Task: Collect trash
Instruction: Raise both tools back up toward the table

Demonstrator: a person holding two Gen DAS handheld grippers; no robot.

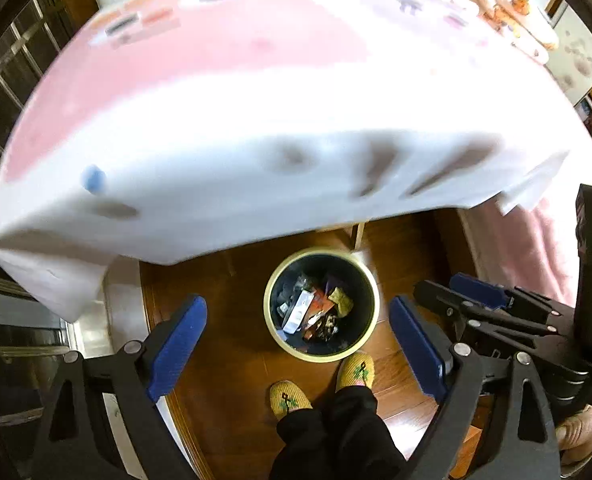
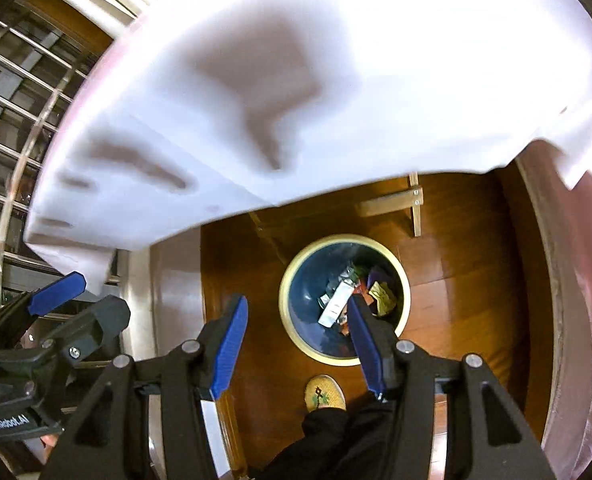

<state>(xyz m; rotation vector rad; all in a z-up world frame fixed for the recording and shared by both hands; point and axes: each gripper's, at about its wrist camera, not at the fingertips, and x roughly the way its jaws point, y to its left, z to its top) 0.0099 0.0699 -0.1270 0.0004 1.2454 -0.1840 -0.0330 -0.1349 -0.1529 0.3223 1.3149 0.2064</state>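
Trash [image 1: 316, 312] lies heaped in a round bin [image 1: 370, 280] with a dark inside and a pale yellow rim, standing on the wooden floor [image 1: 224, 360] just beyond the person's two patterned yellow slippers [image 1: 290, 400]. Among the heap show a white carton [image 2: 336, 304], a crumpled gold wrapper [image 2: 382, 294] and orange and dark scraps. Both grippers point down over the bin. The left gripper [image 1: 298, 346] has its blue fingers [image 1: 178, 350] spread wide with nothing between them; the bin shows through the gap. The right gripper [image 2: 296, 350] also stands open and empty, its right finger crossing the near rim of the bin in its own view. A surface draped in a white and pink cloth [image 1: 256, 120] fills the far half of both views, its hanging edge reaching over the floor just past the bin. A light wooden frame [image 2: 414, 204] stands under it, beyond the bin. Window bars [image 2: 12, 120] run along the left, and pink fabric [image 2: 576, 280] hangs at the right.
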